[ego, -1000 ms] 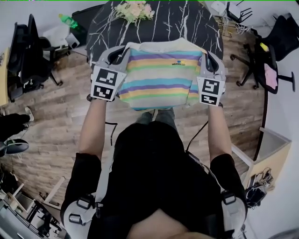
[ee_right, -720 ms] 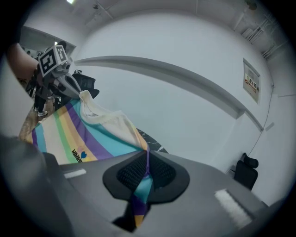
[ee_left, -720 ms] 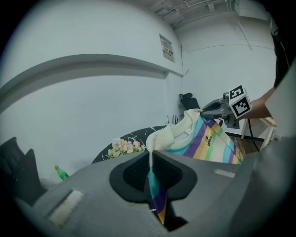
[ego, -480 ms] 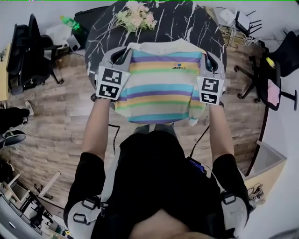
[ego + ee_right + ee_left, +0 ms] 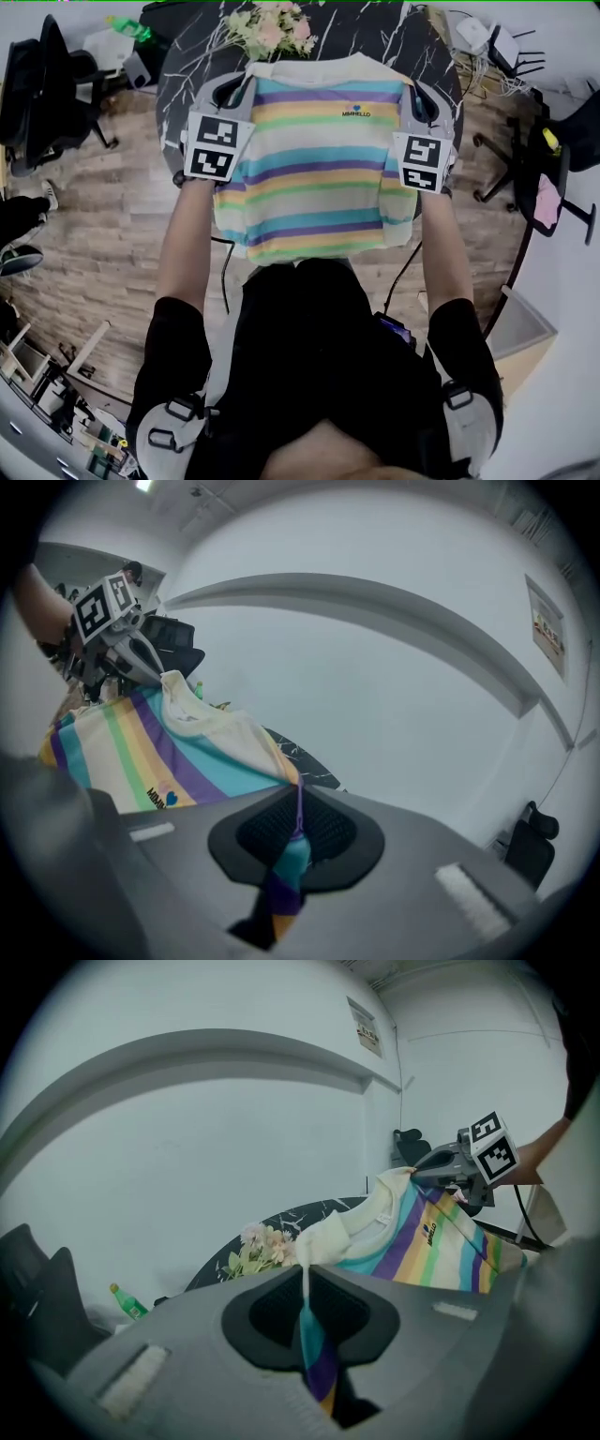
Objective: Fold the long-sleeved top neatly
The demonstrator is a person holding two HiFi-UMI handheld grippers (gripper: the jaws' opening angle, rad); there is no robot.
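**Striped top held spread by its two shoulders.**
Head view: you hold the top (image 5: pixel 319 159) spread between the left gripper (image 5: pixel 239 86) and the right gripper (image 5: pixel 412 89). Its collar end shows against the dark table (image 5: pixel 375 42), near the flowers (image 5: pixel 272 26), and its hem hangs toward your body. Left gripper view: the jaws are closed on a fold of striped cloth. Right gripper view: the jaws likewise pinch the top's edge, and the cloth runs across to the other gripper.
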